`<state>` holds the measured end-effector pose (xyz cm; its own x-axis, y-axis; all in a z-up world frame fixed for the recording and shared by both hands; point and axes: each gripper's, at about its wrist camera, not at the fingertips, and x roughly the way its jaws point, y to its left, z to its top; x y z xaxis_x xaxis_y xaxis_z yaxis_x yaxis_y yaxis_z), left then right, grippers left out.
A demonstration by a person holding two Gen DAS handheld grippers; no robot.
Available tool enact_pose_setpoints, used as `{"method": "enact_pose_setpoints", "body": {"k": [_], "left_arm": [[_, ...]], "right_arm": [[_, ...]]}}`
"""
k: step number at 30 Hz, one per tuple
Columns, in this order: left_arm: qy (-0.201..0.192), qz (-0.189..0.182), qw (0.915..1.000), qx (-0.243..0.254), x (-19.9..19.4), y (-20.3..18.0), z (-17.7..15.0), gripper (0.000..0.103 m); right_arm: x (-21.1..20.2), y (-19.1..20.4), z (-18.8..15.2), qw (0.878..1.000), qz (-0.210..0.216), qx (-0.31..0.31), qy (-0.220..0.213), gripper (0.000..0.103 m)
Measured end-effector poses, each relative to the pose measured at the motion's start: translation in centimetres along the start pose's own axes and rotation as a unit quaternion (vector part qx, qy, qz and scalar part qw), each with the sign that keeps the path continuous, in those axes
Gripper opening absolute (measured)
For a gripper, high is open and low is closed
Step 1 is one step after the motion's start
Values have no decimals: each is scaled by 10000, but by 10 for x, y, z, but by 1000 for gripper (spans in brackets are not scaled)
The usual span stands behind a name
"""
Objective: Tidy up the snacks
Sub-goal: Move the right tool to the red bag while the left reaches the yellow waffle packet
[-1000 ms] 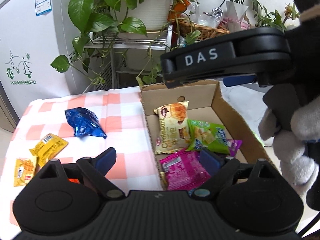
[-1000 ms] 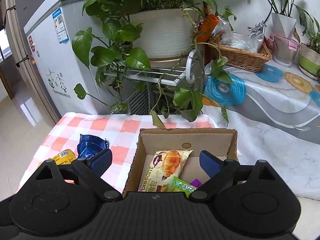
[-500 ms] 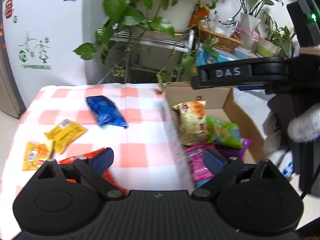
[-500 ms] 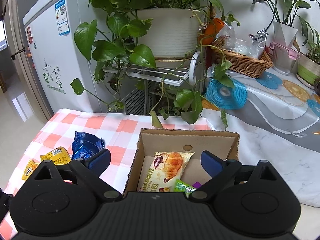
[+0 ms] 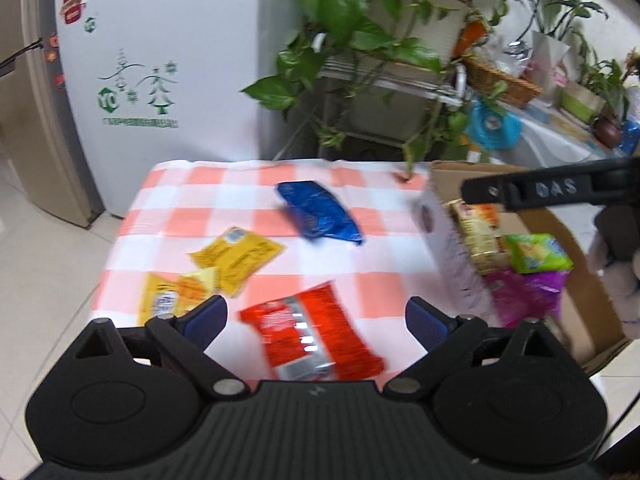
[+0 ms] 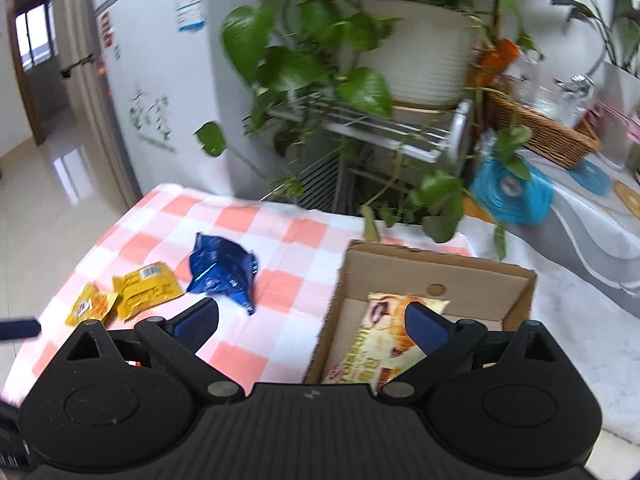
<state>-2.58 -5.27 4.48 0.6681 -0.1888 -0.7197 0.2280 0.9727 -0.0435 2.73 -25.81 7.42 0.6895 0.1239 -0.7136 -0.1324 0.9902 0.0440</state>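
Note:
My left gripper (image 5: 316, 320) is open and empty above a red snack pack (image 5: 310, 338) on the checked tablecloth (image 5: 240, 184). A blue pack (image 5: 318, 212) and two yellow packs (image 5: 236, 258) lie further on. The cardboard box (image 5: 576, 272) at the right holds a croissant pack (image 5: 478, 236), a green pack (image 5: 536, 252) and a magenta pack (image 5: 524, 296). My right gripper (image 6: 312, 320) is open and empty, above the box's left wall (image 6: 332, 320); the blue pack (image 6: 222, 270) and yellow packs (image 6: 146, 288) lie to its left.
A white freezer (image 5: 160, 60) stands behind the table. A potted plant (image 6: 400, 48) on a metal rack trails leaves over the table's far edge. A side counter (image 6: 580, 208) with a wicker basket (image 6: 548, 132) is at the right.
Both grippers have swung left. The left one moved from over the box to over the loose packs, bringing the red pack between its fingers. The right one now sees more tablecloth.

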Motion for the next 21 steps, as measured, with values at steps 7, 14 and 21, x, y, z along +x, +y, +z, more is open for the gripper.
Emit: {"method": "enact_pose_setpoints", "body": {"k": [7, 14, 21], "left_arm": [[194, 460, 9987, 138, 9, 41, 1, 96], [377, 992, 9938, 318, 30, 83, 6, 95], [722, 837, 9914, 701, 53, 90, 10, 96]], "right_arm": [[10, 29, -5, 9989, 166, -409, 181, 102], [15, 60, -13, 9955, 448, -750, 356, 102], [27, 82, -23, 9906, 784, -879, 698, 102]]}}
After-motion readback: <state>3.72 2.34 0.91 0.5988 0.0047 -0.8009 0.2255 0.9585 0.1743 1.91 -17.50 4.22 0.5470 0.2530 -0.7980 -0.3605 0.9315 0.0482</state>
